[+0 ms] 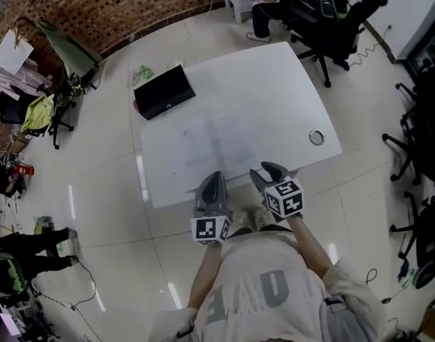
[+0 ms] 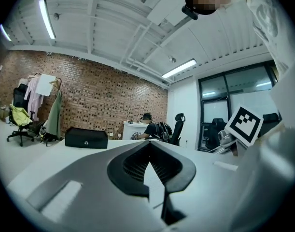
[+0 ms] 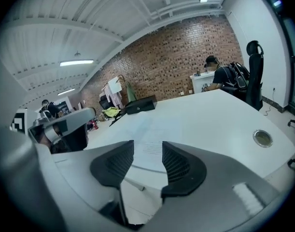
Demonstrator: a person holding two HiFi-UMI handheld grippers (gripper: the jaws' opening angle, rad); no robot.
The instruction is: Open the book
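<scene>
A thin white book point(image 1: 206, 144) lies flat and closed on the white table point(image 1: 274, 91), near its front edge; it is pale and hard to tell from the tabletop. In the right gripper view its printed cover point(image 3: 149, 137) shows just beyond the jaws. My left gripper point(image 1: 213, 179) hovers at the table's front edge with its jaws together and nothing in them; in its own view the left gripper point(image 2: 149, 146) has its tips meeting. My right gripper point(image 1: 270, 168) is beside it to the right, tilted down. The right gripper point(image 3: 148, 149) stands open, with nothing between its pads.
A black case point(image 1: 164, 91) sits at the table's far left corner. A round metal grommet point(image 1: 316, 137) is set in the table at the right. A black office chair point(image 1: 338, 27) and a seated person point(image 1: 270, 6) are beyond the table. Clothes racks point(image 1: 60, 55) stand at the left.
</scene>
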